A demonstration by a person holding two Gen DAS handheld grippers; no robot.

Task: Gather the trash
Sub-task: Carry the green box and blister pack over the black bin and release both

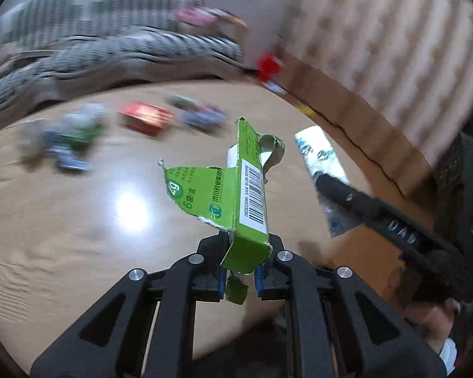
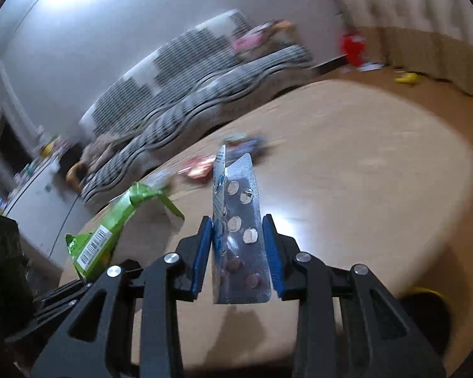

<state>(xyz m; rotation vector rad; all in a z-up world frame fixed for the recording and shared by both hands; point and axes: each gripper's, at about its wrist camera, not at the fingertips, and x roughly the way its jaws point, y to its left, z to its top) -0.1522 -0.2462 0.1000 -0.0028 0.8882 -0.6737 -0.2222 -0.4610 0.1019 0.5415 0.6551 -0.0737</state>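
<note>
Left wrist view shows the left gripper (image 1: 241,261) clamped on the lower end of a torn green box (image 1: 236,186), which stands up from the jaws with its ripped flaps spread above the wooden table (image 1: 63,252). The hold looks narrow: only the box's bottom corner sits between the pads, so a quick swing could let it pivot or slide out. To the right in the same view the right gripper (image 1: 328,186) carries a silver pill sheet (image 1: 321,163) over the table edge. The right wrist view shows that sheet (image 2: 241,236) upright between the blue pads (image 2: 269,245); it is pressed against the left pad, but I cannot tell whether the right pad touches it, so the grip may be loose. A thin, stiff foil held that way could twist and drop if the hand tilts or shakes. The green box (image 2: 101,239) hangs just to the left of it there, so the two pieces could knock together if the hands draw closer. Further back on the table lie more scraps, blurred: a red packet (image 1: 145,118), a purple one (image 1: 205,118) and a green and blue heap (image 1: 69,141), all well apart from both grippers and not yet collected. No bin is clearly visible in either view, so where the held pieces should go is unclear; a dark object with a yellow rim (image 2: 425,296) at the table's near right edge might be one, but I cannot be sure.
</note>
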